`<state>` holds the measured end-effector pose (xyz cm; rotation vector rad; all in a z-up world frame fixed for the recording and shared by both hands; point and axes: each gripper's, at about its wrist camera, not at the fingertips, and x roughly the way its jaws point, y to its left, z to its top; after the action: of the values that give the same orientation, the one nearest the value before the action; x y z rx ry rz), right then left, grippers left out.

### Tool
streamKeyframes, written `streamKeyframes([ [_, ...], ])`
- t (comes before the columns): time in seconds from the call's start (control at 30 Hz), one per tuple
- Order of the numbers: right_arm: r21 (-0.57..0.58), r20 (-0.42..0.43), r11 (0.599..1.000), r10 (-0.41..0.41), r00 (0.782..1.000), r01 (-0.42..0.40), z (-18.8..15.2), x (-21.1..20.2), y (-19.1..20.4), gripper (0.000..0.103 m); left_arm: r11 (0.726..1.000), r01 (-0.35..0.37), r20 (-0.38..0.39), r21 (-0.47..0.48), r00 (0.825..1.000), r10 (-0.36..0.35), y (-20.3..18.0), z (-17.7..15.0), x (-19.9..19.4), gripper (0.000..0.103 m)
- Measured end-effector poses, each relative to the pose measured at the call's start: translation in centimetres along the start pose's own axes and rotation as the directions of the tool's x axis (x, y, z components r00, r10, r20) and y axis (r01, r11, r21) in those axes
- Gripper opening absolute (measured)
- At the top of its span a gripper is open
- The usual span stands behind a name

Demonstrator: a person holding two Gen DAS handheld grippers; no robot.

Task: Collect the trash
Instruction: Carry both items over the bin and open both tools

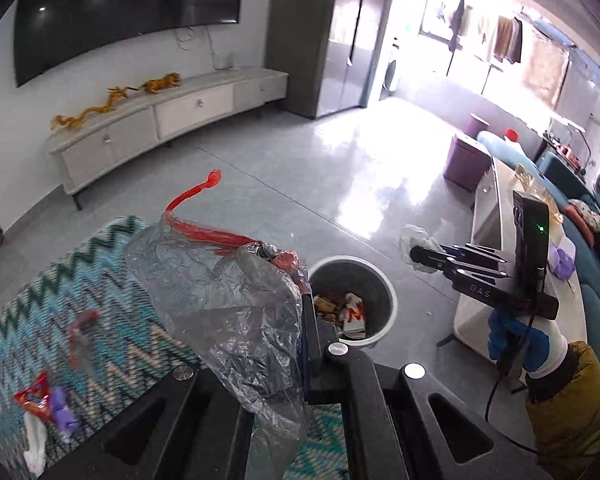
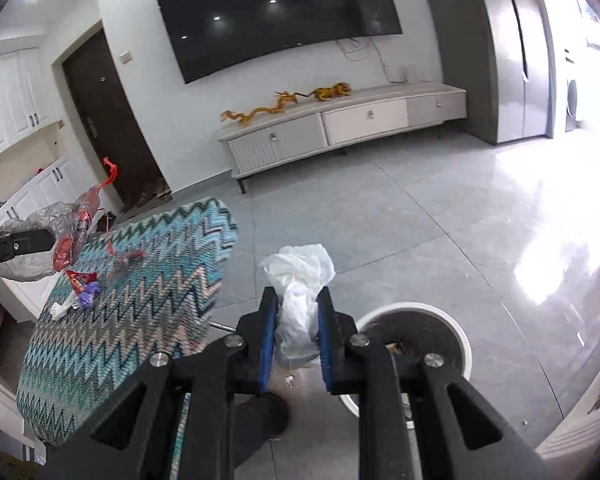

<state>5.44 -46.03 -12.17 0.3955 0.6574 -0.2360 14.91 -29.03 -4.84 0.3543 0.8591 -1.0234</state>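
Left hand-held gripper (image 1: 300,344): raised above the zigzag cloth, pointing forward and down toward the floor; its jaws are pinched together on a crumpled clear plastic bag (image 1: 224,304).
Clear plastic bag: hangs bunched over the left gripper's fingers, with a red drawstring (image 1: 198,200) sticking up and back from its top; from the right wrist view the same bag (image 2: 44,240) shows at the far left edge, held above the cloth's corner.
Right hand-held gripper (image 2: 298,334): held level above the floor, just short of the bin; its blue-padded jaws are clamped on a white tissue wad (image 2: 300,296).
Right hand (image 1: 514,338): wears a blue glove and grips the handle from below, the forearm in an olive sleeve coming in from the lower right.
White tissue wad: squeezed between the pads, its loose upper part fanning out above the fingertips; in the left wrist view it (image 1: 418,242) shows at the tip of the right gripper, up and to the right of the bin.
Trash bin (image 1: 352,300): round, white-rimmed, standing on the grey tiled floor beside the cloth-covered surface; wrappers lie inside it.
Zigzag cloth (image 2: 140,304): teal and beige, covering a rounded surface at the left.
Loose trash on cloth: a red wrapper (image 2: 80,278), a purple scrap (image 2: 89,295) and a white scrap (image 2: 62,307) lie close together.
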Motion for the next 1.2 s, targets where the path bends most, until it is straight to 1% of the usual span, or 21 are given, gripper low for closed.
streamKeyframes([
  [0.07,0.056,-0.030,0.998,-0.021,0.999,0.022,-1.1,1.0,-2.9,0.018,0.999,0.027,-0.057,0.025,0.998,-0.025,-2.7,0.6,4.0,0.002],
  [0.13,0.107,-0.064,0.994,-0.031,0.997,0.038,-2.1,2.4,-5.5,0.018,0.999,0.045,-0.130,0.026,0.991,-0.041,-4.7,1.0,8.3,0.002],
  [0.27,0.157,-0.138,0.986,-0.039,0.990,0.061,-3.6,6.2,-8.9,0.018,0.997,0.075,-0.254,0.004,0.965,-0.071,-7.5,0.5,16.0,0.002],
  [0.37,0.182,-0.181,0.982,-0.023,0.983,0.057,-4.6,9.1,-10.7,0.020,0.995,0.087,-0.320,-0.038,0.943,-0.094,-8.2,0.3,20.6,0.002],
  [0.4,0.188,-0.193,0.980,-0.028,0.981,0.065,-5.0,9.9,-11.3,0.020,0.995,0.086,-0.337,-0.051,0.936,-0.099,-8.4,0.3,22.0,0.002],
  [0.47,0.216,-0.211,0.974,-0.026,0.977,0.072,-5.4,11.6,-12.6,0.020,0.993,0.090,-0.352,-0.075,0.929,-0.111,-8.2,0.2,24.0,0.002],
  [0.6,0.246,-0.253,0.964,-0.037,0.967,0.101,-6.7,14.2,-15.3,0.020,0.986,0.104,-0.375,-0.127,0.916,-0.145,-8.1,-0.1,27.1,0.003],
  [0.63,0.255,-0.263,0.961,-0.035,0.964,0.105,-7.0,14.9,-15.8,0.020,0.984,0.106,-0.379,-0.142,0.913,-0.152,-7.8,-0.3,27.7,0.008],
  [0.67,0.258,-0.273,0.960,-0.037,0.961,0.110,-7.3,15.4,-16.2,0.020,0.982,0.108,-0.383,-0.158,0.910,-0.161,-7.4,-0.3,28.2,0.020],
  [0.7,0.266,-0.289,0.957,-0.040,0.957,0.120,-7.4,16.0,-16.5,0.021,0.979,0.109,-0.386,-0.172,0.907,-0.169,-7.2,-0.3,28.9,0.027],
  [0.73,0.273,-0.297,0.954,-0.043,0.954,0.128,-7.7,16.5,-16.9,0.023,0.976,0.111,-0.384,-0.187,0.906,-0.177,-7.0,-0.3,29.3,0.037],
  [0.77,0.280,-0.303,0.950,-0.045,0.952,0.134,-7.9,16.9,-17.3,0.024,0.972,0.114,-0.380,-0.204,0.906,-0.186,-6.8,-0.3,29.6,0.041],
  [0.8,0.287,-0.307,0.947,-0.049,0.950,0.142,-8.1,17.2,-17.7,0.025,0.968,0.121,-0.375,-0.221,0.905,-0.199,-6.7,-0.2,29.7,0.042],
  [0.83,0.296,-0.310,0.944,-0.053,0.949,0.149,-8.3,17.4,-18.1,0.030,0.963,0.129,-0.371,-0.237,0.904,-0.212,-6.8,-0.2,30.0,0.046],
  [0.87,0.303,-0.312,0.940,-0.055,0.948,0.155,-8.5,17.5,-18.4,0.032,0.961,0.132,-0.368,-0.241,0.904,-0.216,-6.8,-0.3,30.0,0.049],
  [1.03,0.310,-0.320,0.936,-0.064,0.945,0.168,-8.7,17.9,-18.9,0.047,0.968,0.122,-0.333,-0.219,0.923,-0.192,-7.0,-0.4,28.9,0.050],
  [1.13,0.310,-0.323,0.935,-0.067,0.944,0.172,-8.8,17.7,-18.7,0.048,0.975,0.116,-0.282,-0.188,0.945,-0.167,-7.5,-0.2,27.1,0.049],
  [1.2,0.307,-0.322,0.936,-0.070,0.944,0.174,-8.7,17.4,-18.3,0.048,0.977,0.122,-0.243,-0.177,0.956,-0.163,-7.6,0.1,25.6,0.049],
])
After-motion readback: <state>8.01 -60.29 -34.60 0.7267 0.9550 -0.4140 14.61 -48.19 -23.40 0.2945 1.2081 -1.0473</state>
